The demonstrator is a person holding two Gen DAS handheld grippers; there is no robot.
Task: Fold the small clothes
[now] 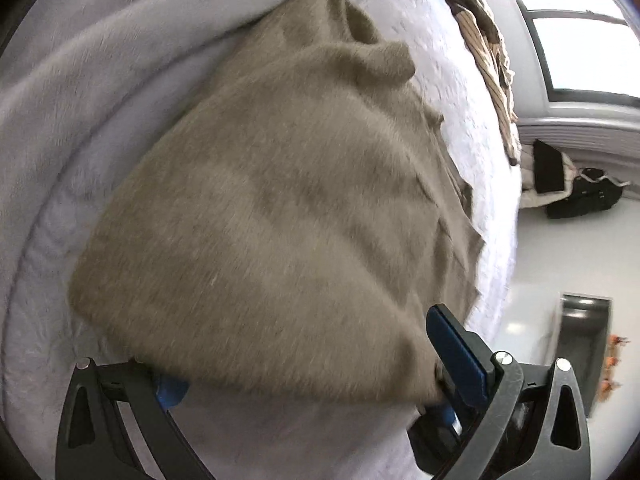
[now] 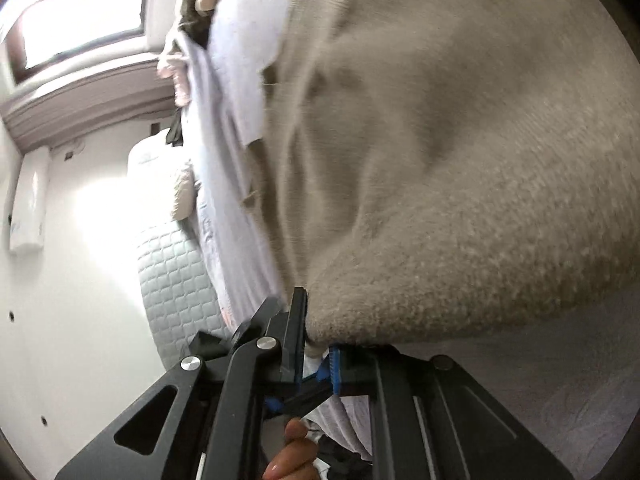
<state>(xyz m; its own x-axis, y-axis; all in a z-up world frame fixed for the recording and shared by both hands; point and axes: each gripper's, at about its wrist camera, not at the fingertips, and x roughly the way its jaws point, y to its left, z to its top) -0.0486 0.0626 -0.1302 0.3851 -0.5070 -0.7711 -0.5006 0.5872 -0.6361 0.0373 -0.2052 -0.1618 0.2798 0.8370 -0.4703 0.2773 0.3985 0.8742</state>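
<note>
I have a fuzzy, taupe knitted garment (image 1: 272,200) spread over the white fleecy bed cover (image 1: 60,120), rumpled into soft ridges. My left hand-held gripper (image 1: 438,384) pinches its near right corner between blue pads. My right hand-held gripper (image 2: 316,344) is pressed together on another nubbly edge. A striped pile of clothes (image 1: 486,52) lies at the bed's far edge, a window (image 1: 580,52) beyond.

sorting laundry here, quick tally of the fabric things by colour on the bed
tan: 1, the sweater pinched by both grippers, left and right
white: 1, the bed cover
striped brown and cream: 1, the garment at the bed's far edge
total: 3
</note>
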